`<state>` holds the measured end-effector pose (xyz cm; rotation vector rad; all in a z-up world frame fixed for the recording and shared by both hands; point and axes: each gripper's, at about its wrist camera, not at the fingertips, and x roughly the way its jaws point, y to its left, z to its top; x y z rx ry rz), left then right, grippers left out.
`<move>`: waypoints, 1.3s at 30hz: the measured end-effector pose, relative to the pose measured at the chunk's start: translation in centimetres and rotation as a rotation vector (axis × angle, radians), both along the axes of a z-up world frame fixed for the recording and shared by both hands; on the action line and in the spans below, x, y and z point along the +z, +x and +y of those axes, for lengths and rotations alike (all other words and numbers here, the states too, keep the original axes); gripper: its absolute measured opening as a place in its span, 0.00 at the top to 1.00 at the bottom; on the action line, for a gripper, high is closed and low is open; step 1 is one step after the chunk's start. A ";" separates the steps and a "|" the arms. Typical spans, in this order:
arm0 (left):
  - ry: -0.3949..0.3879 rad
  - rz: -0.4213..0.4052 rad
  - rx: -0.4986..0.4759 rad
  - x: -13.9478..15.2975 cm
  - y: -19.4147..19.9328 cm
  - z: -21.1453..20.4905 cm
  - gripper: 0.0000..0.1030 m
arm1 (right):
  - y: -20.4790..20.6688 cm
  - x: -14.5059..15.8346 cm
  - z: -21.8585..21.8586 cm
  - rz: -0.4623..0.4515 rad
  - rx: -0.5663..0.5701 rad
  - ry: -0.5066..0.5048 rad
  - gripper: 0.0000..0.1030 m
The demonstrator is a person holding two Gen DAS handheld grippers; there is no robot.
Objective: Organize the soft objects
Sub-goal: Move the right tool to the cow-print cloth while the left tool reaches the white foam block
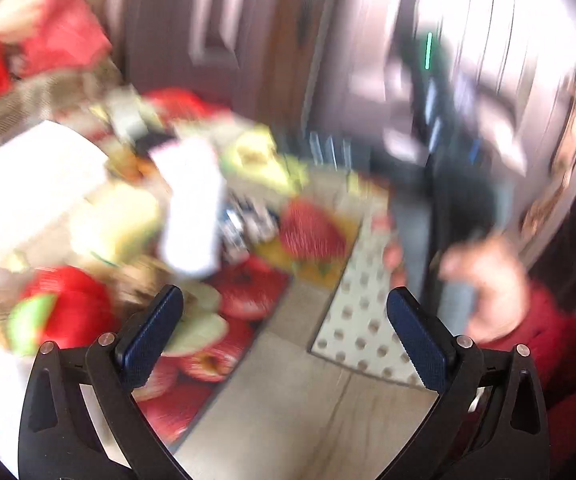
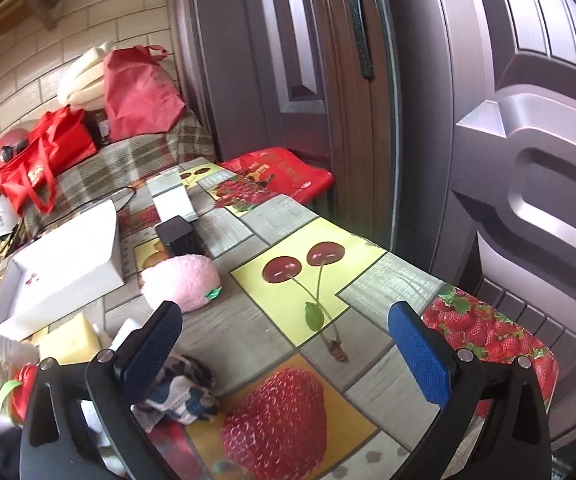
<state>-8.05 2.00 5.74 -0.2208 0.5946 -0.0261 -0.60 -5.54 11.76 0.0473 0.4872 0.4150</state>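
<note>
In the right wrist view my right gripper (image 2: 288,340) is open and empty above the fruit-print tablecloth (image 2: 311,272). A pink plush toy (image 2: 182,282) lies just beyond its left finger. A patterned dark-and-white cloth (image 2: 186,394) lies under that finger. A yellow sponge block (image 2: 70,340) and a red plush with a green leaf (image 2: 20,392) sit at the left. The left wrist view is heavily blurred. My left gripper (image 1: 284,320) is open and empty near the table's edge. A red plush (image 1: 68,304) and a yellow sponge (image 1: 116,220) show at its left.
A white open box (image 2: 64,276) and a black box (image 2: 178,234) stand on the table. Red bags (image 2: 48,156) rest on a plaid-covered surface behind. A brown door (image 2: 487,120) rises at the right. A person's hand (image 1: 483,280) holds the other gripper over the floor and dotted mat (image 1: 363,312).
</note>
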 end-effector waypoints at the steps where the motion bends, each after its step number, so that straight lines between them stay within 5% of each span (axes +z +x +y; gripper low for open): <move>1: 0.003 -0.069 0.064 1.3 -2.1 0.9 0.01 | 0.3 -0.6 -0.5 -0.010 -0.001 -0.001 0.00; 3: -0.016 -0.145 0.181 2.5 -5.0 2.8 0.00 | 0.4 -1.3 -1.4 -0.036 0.000 -0.003 0.00; 7: 0.089 -0.107 0.465 3.7 -8.9 6.4 0.00 | -0.5 -0.9 -1.5 -0.093 0.023 -0.004 0.00; 11: -0.033 -0.152 0.556 2.2 -12.7 10.3 0.00 | -1.2 -1.0 -1.2 -0.123 0.072 -0.005 0.00; 14: -0.060 -0.247 0.599 2.1 -17.3 12.2 0.00 | -1.4 -1.2 -2.2 -0.135 0.188 0.111 0.00; 18: 0.078 -0.098 0.723 1.8 -18.8 13.3 0.00 | -1.6 -1.4 -3.1 -0.206 0.313 0.215 0.00; 23: 0.062 0.083 0.637 -0.3 -18.5 13.9 0.00 | -0.1 -2.9 -2.2 -0.060 0.424 0.121 0.00; 26: 0.082 0.127 0.514 -1.4 -17.5 11.8 0.00 | 1.0 -3.7 -2.1 -0.034 0.391 0.005 0.00; 30: 0.115 0.220 0.379 -2.9 -15.2 8.0 0.00 | 1.7 -4.9 -1.2 -0.018 0.492 -0.180 0.00; 33: 0.147 0.291 0.358 -4.0 -13.4 6.5 0.00 | 1.3 -5.3 0.9 -0.021 0.534 -0.309 0.00; 39: 0.174 0.376 0.371 -4.8 -11.1 6.7 0.00 | 2.7 -6.7 3.9 0.017 0.564 -0.407 0.12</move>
